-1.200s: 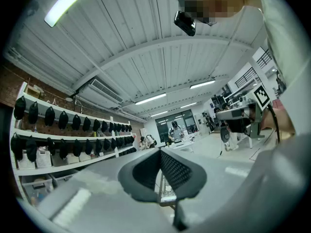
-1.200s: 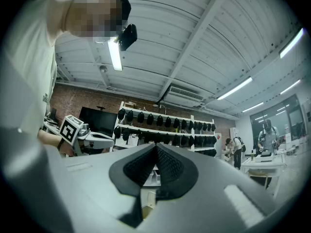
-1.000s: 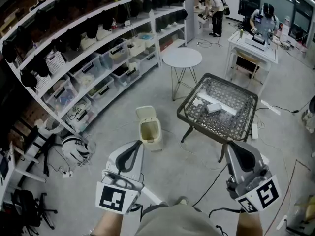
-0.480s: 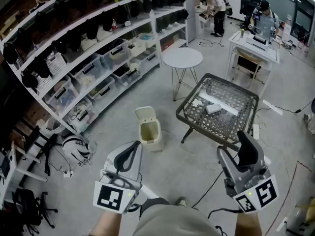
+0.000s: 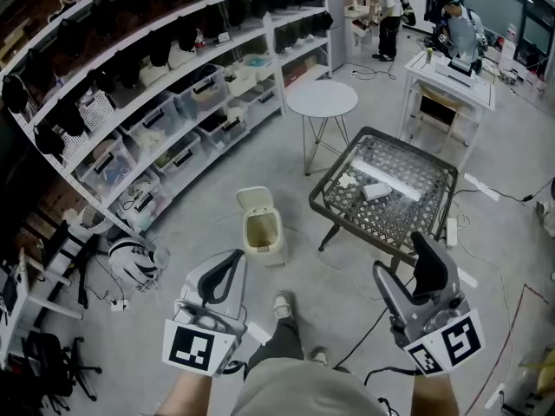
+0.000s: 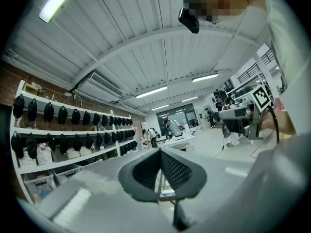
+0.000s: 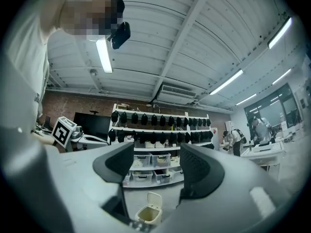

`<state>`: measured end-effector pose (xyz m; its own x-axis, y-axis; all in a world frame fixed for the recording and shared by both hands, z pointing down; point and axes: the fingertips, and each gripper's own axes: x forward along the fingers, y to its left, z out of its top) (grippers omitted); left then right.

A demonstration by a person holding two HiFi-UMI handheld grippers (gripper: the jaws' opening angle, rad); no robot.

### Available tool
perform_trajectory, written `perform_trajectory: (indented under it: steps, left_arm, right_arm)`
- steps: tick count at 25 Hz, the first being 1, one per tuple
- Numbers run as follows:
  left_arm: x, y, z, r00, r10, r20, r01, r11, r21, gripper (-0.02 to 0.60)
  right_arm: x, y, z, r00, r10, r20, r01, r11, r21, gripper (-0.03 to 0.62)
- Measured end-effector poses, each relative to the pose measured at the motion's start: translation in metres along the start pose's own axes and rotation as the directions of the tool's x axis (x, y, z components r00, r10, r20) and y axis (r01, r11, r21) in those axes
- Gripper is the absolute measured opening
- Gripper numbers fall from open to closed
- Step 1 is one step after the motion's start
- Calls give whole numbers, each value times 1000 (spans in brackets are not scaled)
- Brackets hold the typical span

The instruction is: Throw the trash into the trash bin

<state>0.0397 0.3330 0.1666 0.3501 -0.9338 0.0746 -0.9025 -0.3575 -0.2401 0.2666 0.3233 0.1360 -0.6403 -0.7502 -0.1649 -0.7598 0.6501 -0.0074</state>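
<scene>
Left tongs (image 5: 224, 276) clenched, jaws pressed together with nothing in them, held low in front of the person. Right tongs (image 5: 409, 271) released; jaws have just been opening and nothing is between the pads. In the right gripper view the bin only shows far off through the gap. Both tongs are over bare floor, well apart from each other.

Bin (image 5: 263, 230) stands on the floor with its lid flipped up. It is ahead of the left tongs, between the shelves (image 5: 130, 111) and the bench (image 5: 408, 219). The inside looks pale; I can't tell what it holds.

Trash (image 5: 375, 190) lies on the bench's mesh top: a small white box, a long white strip just behind it and a crumpled white bit to its left. None of it is touched by either tongs, and the right tongs are near the bench's front edge.

A round table (image 5: 322, 100) stands behind the bench. The person's shoe (image 5: 283, 303) is on the floor between the tongs.
</scene>
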Motion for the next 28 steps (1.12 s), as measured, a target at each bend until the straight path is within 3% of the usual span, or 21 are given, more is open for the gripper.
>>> perform_trajectory:
  steps: [7, 14, 23, 28]
  left_arm:
    - [35, 25, -22, 1000, -22, -1, 22, 999, -50, 2]
    - [102, 77, -43, 999, -37, -11, 37, 998, -59, 2]
    - [200, 173, -67, 994, -102, -42, 96, 987, -131, 2]
    - [248, 225, -75, 991, -126, -47, 122, 988, -93, 2]
  right_arm:
    - [43, -9, -22, 1000, 11, -12, -11, 1000, 17, 299]
    - [121, -32, -38, 999, 14, -47, -15, 1000, -5, 299]
    - [248, -69, -76, 990, -32, -135, 35, 999, 19, 290]
    - [315, -85, -94, 986, -48, -161, 53, 998, 29, 290]
